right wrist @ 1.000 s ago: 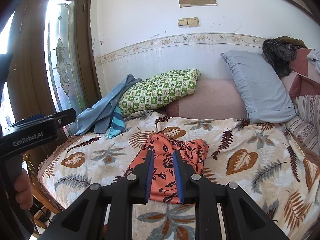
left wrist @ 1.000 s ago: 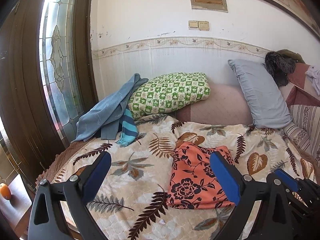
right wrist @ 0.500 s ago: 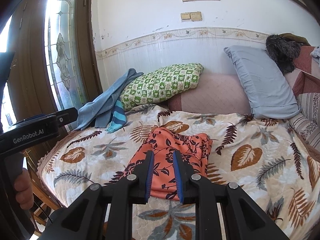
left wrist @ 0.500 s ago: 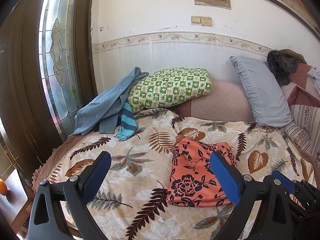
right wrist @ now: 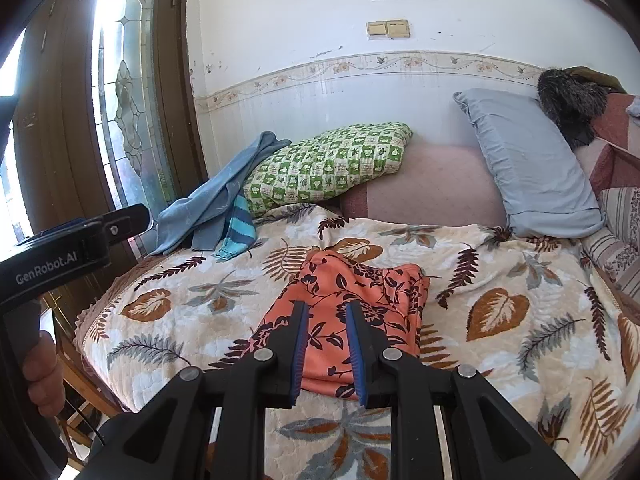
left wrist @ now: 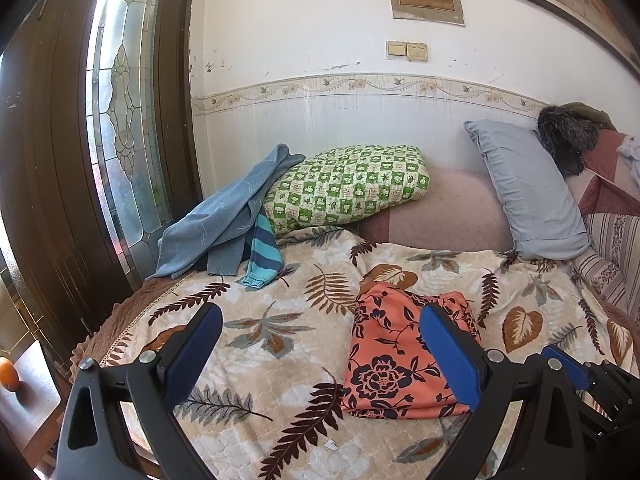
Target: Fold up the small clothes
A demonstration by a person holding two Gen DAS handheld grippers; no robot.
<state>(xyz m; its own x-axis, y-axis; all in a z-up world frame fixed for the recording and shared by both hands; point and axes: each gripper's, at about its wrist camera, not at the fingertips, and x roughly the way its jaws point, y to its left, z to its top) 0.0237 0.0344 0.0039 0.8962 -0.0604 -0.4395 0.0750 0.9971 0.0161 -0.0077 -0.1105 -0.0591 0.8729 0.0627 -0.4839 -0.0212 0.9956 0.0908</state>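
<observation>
Fingers of the left gripper (left wrist: 320,352) cover the right edge of the folded orange floral garment (left wrist: 396,356), and the near hem of that garment (right wrist: 352,312) sits behind the fingers of the right gripper (right wrist: 326,350) in the right wrist view. The left gripper's jaws are spread wide and hold nothing; the right gripper's jaws are close together with a narrow gap, nothing between them, and both hover over the bed (left wrist: 280,360). The garment lies flat near the front middle of the leaf-print bedspread (right wrist: 500,340), its long axis running from the front edge toward the pillows. Bare bedspread lies on either side of it. At the back left a blue cloth (left wrist: 224,220) drapes over a green checked pillow (left wrist: 348,184); a grey pillow (left wrist: 528,192) leans back right.
</observation>
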